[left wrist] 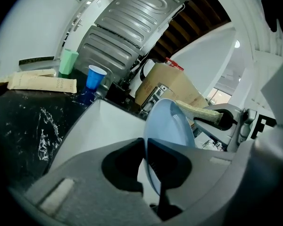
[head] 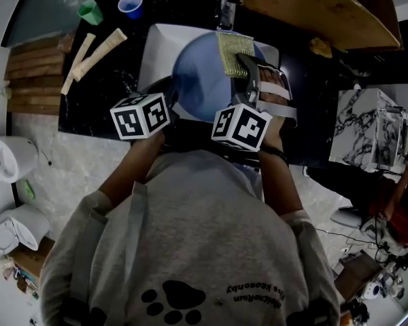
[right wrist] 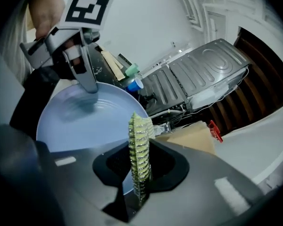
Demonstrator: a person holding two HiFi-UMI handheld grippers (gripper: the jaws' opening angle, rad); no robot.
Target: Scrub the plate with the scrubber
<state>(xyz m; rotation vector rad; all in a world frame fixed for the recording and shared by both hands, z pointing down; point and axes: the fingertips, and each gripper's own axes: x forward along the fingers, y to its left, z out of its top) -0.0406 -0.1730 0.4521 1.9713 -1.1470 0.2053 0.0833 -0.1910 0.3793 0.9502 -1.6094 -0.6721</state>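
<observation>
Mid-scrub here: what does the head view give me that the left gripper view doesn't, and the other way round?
Head view only: both marker cubes, the person's grey top, and the scrubber's broad green face over the plate's far edge. Left gripper view only: the left gripper, fingers shut on the plate's rim, and a ribbed metal panel behind. Both: plate, scrubber, blue cup, green cup, white sink.

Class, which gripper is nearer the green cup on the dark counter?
Left. The left gripper clamps the plate at its left rim, on the green cup side; the right gripper holds the scrubber over the plate's right part, farther away.
</observation>
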